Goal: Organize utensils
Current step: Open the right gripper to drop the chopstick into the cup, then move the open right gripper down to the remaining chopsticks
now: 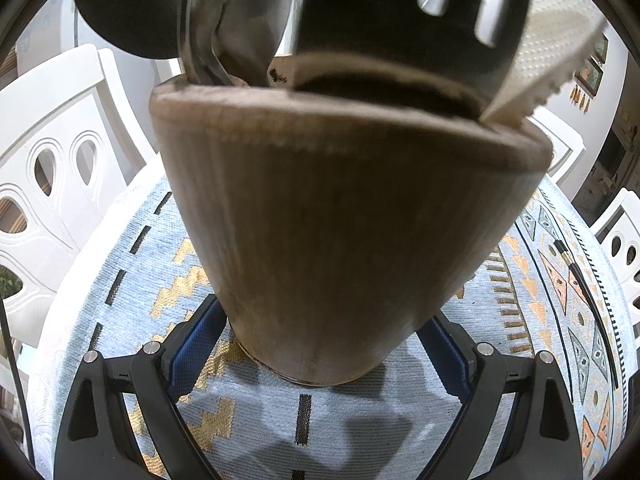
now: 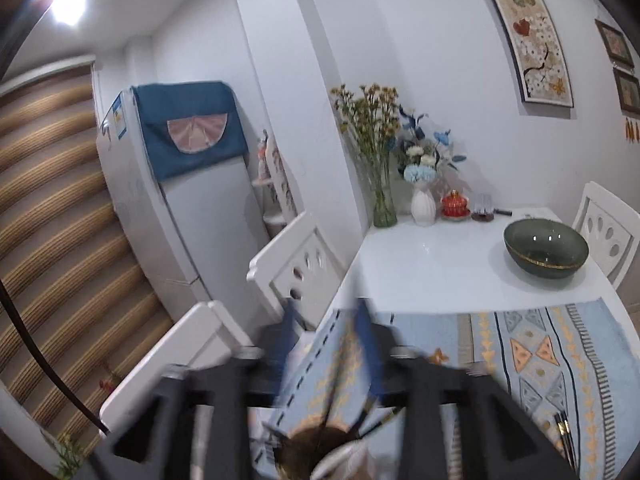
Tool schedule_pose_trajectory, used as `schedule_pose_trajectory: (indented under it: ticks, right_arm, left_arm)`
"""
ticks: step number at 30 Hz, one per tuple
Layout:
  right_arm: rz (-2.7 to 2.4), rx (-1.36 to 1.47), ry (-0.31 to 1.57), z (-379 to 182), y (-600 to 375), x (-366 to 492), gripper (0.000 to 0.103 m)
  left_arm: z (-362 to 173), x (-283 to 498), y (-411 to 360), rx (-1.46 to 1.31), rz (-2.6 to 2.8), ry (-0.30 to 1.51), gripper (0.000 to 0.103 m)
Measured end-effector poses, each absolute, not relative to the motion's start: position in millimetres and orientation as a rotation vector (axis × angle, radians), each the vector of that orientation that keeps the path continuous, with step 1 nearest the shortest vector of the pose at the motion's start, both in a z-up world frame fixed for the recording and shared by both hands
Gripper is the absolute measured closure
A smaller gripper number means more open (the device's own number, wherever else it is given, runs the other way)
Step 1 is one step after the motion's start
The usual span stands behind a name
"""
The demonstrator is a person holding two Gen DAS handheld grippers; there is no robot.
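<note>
left gripper (image 1: 320,344) has its blue pads pressed on either side of the wooden utensil holder (image 1: 340,220), low near its base; black slotted spatula (image 1: 412,20) sticks out at 12 o'clock, white scraper (image 1: 552,60) at 2; right gripper (image 2: 326,332) is blurry, jaws apart with nothing between them; chopsticks (image 2: 564,436) lie on the patterned cloth (image 2: 560,360) at 4 o'clock; green bowl (image 2: 546,248) further out at 2
</note>
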State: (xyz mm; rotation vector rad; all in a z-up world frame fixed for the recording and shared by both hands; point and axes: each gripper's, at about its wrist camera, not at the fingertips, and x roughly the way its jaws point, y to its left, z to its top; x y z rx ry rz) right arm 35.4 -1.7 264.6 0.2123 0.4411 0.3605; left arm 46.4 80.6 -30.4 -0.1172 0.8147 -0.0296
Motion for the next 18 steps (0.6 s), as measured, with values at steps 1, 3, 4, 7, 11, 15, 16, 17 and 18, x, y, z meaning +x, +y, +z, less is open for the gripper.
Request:
schedule_pose_trajectory:
  ticks: [1, 3, 4, 7, 11, 15, 16, 17, 18]
  right_arm:
    - [0.352, 0.221, 0.426, 268.5, -7.9, 30.8, 0.063]
    - [0.321, 0.228, 0.386, 282.1, -25.0, 20.8, 0.062]
    - [0.305, 0.230, 0.369, 286.7, -32.5, 16.8, 0.062]
    - [0.235, 0.239, 0.313, 304.3, -66.9, 4.1, 0.058]
    - [0.134, 0.224, 0.303, 315.6, -111.0, -4.7, 0.057]
    - [0.006, 0.207, 0.352, 307.1, -156.8, -10.3, 0.057]
    - [-0.008, 0.205, 0.369, 304.0, -164.6, -10.7, 0.057]
    - [-0.022, 0.203, 0.387, 300.7, -172.8, -11.4, 0.057]
    - [-0.044, 0.201, 0.413, 296.0, -184.0, -12.5, 0.057]
  left_arm:
    - [-29.5, 45.5, 80.1, -0.115, -0.028, 0.810, 0.010]
    - [-28.7, 44.6, 80.5, -0.117, -0.029, 0.811, 0.010]
    - [-28.2, 44.5, 80.7, -0.116, -0.029, 0.810, 0.010]
    - [-27.6, 44.2, 80.3, -0.116, -0.029, 0.811, 0.010]
    - [-26.8, 44.1, 81.0, -0.115, -0.028, 0.811, 0.010]
    - [-26.9, 44.0, 80.9, -0.115, -0.028, 0.812, 0.010]
    - [-26.3, 43.7, 80.9, -0.115, -0.028, 0.812, 0.010]
    - [-26.8, 43.9, 80.9, -0.114, -0.028, 0.812, 0.010]
    - [-26.6, 43.7, 80.9, -0.114, -0.028, 0.812, 0.010]
